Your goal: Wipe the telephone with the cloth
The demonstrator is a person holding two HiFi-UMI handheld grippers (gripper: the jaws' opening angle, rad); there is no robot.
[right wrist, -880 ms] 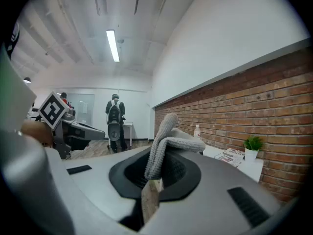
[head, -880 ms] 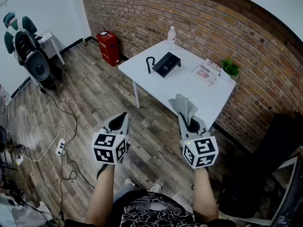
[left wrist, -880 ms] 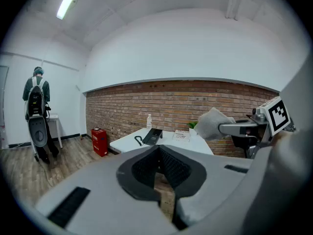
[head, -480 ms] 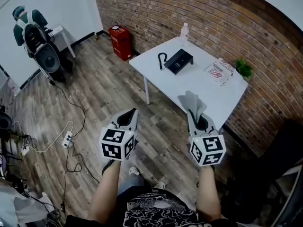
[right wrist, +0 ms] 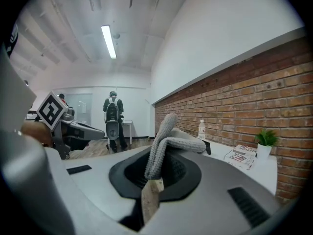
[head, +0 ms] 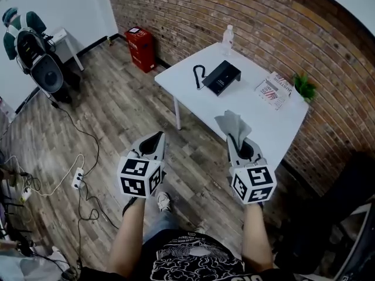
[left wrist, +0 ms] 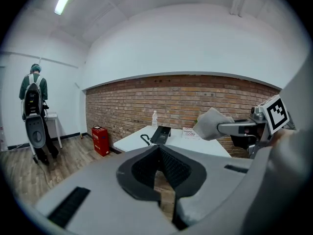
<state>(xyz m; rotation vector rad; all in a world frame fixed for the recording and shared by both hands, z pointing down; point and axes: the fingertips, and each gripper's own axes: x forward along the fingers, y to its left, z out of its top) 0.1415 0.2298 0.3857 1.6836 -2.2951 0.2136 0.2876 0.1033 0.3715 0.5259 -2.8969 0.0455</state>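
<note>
While the person was standing on the wooden floor, well short of the counter [head: 258,119], the right claw [head: 237,138] was clamped on the grey cloth [head: 233,123], whose loose end stuck up in a fold above the tips. The right gripper view confirmed it: the fabric was pinched deep between the jaws and flopped over towards the brick wall. The left claw [head: 157,138] was closed with nothing in it, tips meeting on empty air. And the telephone [head: 221,76], a dark set with its curled cord beside it, sat far off on the white counter, with a bottle [head: 228,35] behind it and a booklet [head: 273,91] and a small plant [head: 303,86] off to the right. Compared with the last second, very little had shifted. The view had swung a touch, a shoe [head: 163,201] now showed forward under the left claw, and both claws kept the same carry posture with the cloth held just as before. So this read as the walk-in, not the wipe. The cloth was secured, which was half the setup, but nothing had touched the telephone yet. The likely call from here was to close on the counter and bring the right claw down over the set.
</note>
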